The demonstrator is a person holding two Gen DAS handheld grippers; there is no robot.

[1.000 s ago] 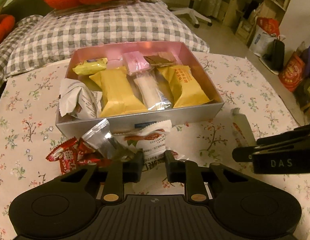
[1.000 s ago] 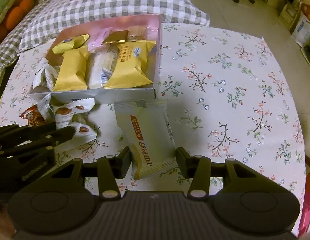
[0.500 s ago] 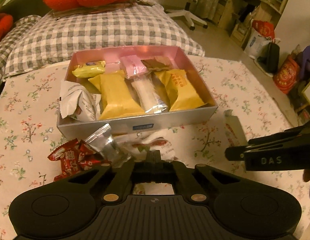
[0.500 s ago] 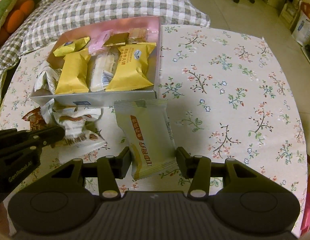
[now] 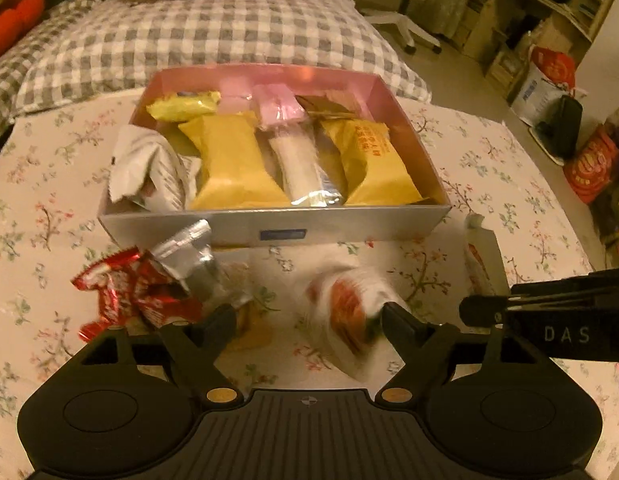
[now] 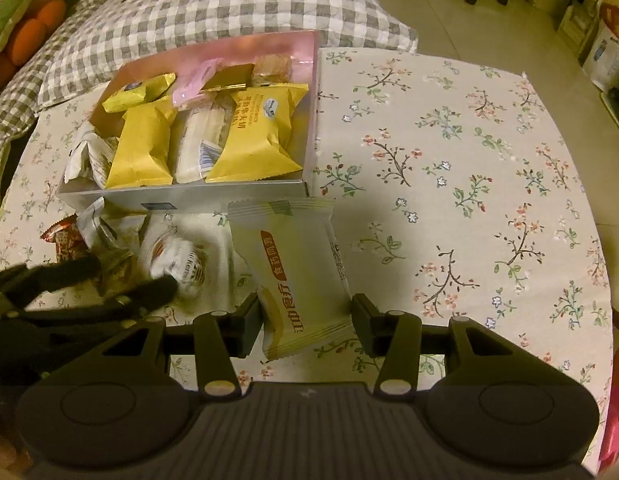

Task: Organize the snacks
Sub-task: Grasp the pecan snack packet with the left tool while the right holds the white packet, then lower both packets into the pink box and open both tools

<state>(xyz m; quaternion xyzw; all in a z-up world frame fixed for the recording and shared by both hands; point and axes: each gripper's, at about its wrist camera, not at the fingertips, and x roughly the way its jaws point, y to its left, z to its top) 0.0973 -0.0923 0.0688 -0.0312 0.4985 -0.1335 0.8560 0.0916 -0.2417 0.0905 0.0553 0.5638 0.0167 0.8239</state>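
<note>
your left gripper (image 5: pixel 305 322): jaws just opening, spread; blurred nut packet (image 5: pixel 349 316) loose by its right finger | your right gripper (image 6: pixel 307 318): pinching cream packet (image 6: pixel 297 276); long axis points toward box (image 6: pixel 181 196), just beyond

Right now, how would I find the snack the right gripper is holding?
Find the box on the flowered cloth. By its near right corner lies a pale packet, between the right gripper's fingers. It alone has an orange label.

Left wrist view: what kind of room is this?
Likely a bedroom or study at home: a checked quilt behind the floral tablecloth, a swivel office chair, and cluttered shelves with bags on the floor.
</note>
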